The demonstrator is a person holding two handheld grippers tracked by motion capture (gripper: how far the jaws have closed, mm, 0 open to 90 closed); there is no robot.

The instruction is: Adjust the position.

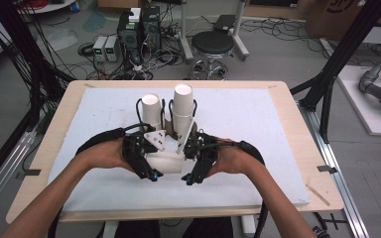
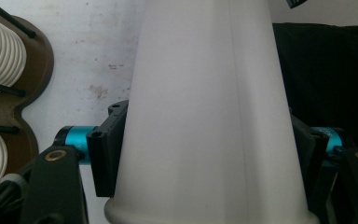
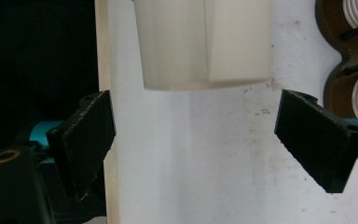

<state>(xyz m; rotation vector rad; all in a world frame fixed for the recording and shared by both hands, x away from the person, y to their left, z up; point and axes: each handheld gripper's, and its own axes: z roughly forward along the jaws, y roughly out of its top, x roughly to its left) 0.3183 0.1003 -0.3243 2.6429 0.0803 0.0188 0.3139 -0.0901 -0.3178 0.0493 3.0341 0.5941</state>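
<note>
A single white paper cup (image 1: 167,161) lies on its side between my two grippers near the front middle of the white board. My left gripper (image 1: 152,159) is shut on the cup (image 2: 205,116), with its black pads (image 2: 105,158) pressed against the wide end. My right gripper (image 1: 185,162) faces it from the right and stands open. In the right gripper view the narrow base of the cup (image 3: 205,42) hangs just beyond the gripper (image 3: 193,135), whose pads (image 3: 86,140) are spread wide apart and touch nothing.
Just behind the grippers, a brown holder (image 1: 168,130) with black wire rods carries two upright stacks of white cups (image 1: 150,111) (image 1: 182,106); its edge (image 2: 32,84) (image 3: 331,74) is close by. The white board (image 1: 248,134) covers the wooden table (image 1: 287,104).
</note>
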